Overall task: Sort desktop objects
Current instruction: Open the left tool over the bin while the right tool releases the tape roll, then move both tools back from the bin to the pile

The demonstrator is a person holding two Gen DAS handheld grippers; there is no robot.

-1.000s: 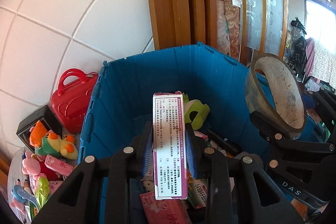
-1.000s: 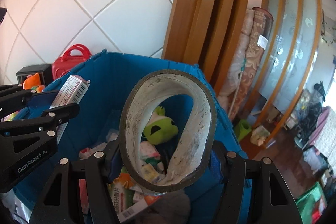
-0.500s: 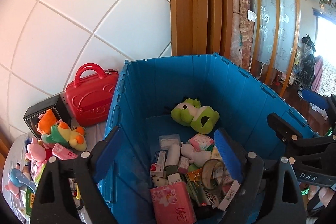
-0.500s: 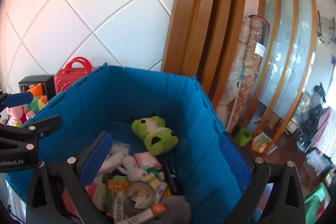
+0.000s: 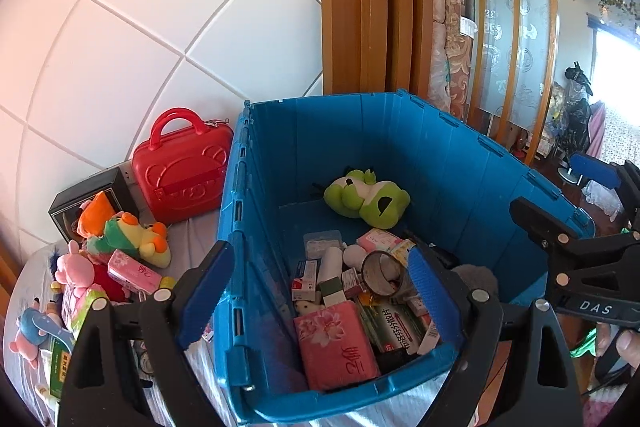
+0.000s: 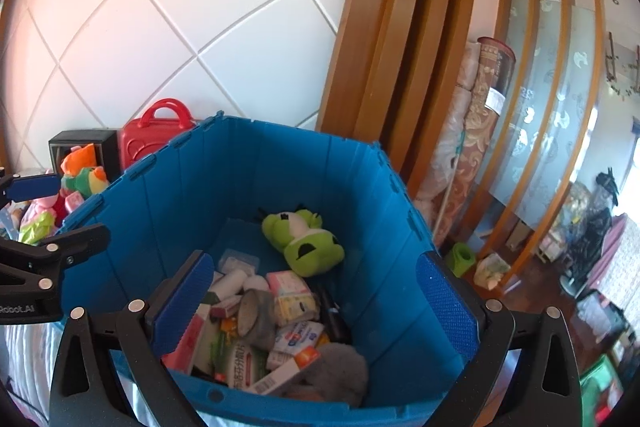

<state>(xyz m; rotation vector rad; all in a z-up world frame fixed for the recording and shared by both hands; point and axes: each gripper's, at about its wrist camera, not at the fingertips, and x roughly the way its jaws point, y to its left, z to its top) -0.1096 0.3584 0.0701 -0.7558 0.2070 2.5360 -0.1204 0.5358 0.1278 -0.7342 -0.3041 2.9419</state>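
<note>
A blue plastic bin (image 5: 440, 147) (image 6: 280, 163) stands in front of both grippers. Inside it lie a green frog plush (image 5: 366, 197) (image 6: 304, 247), a grey tape roll (image 5: 384, 273) (image 6: 256, 315), a pink tissue pack (image 5: 336, 343) and several small boxes. My left gripper (image 5: 320, 287) hangs open over the bin's near left corner, with nothing between its blue pads. Over the near edge my right gripper (image 6: 316, 303) is wide open and just as empty. Each gripper shows at the side of the other's view.
Left of the bin, on the table, are a red toy case (image 5: 180, 171), a black box (image 5: 92, 195), plush toys (image 5: 128, 239) and pink packs. A tiled wall and a wooden door frame (image 5: 360, 7) rise behind the bin. Rolled carpets (image 6: 480, 147) lean at the right.
A second ago my left gripper held a white and purple box and my right held the tape roll over the bin. Both have let go and drawn back; the roll lies in the bin.
</note>
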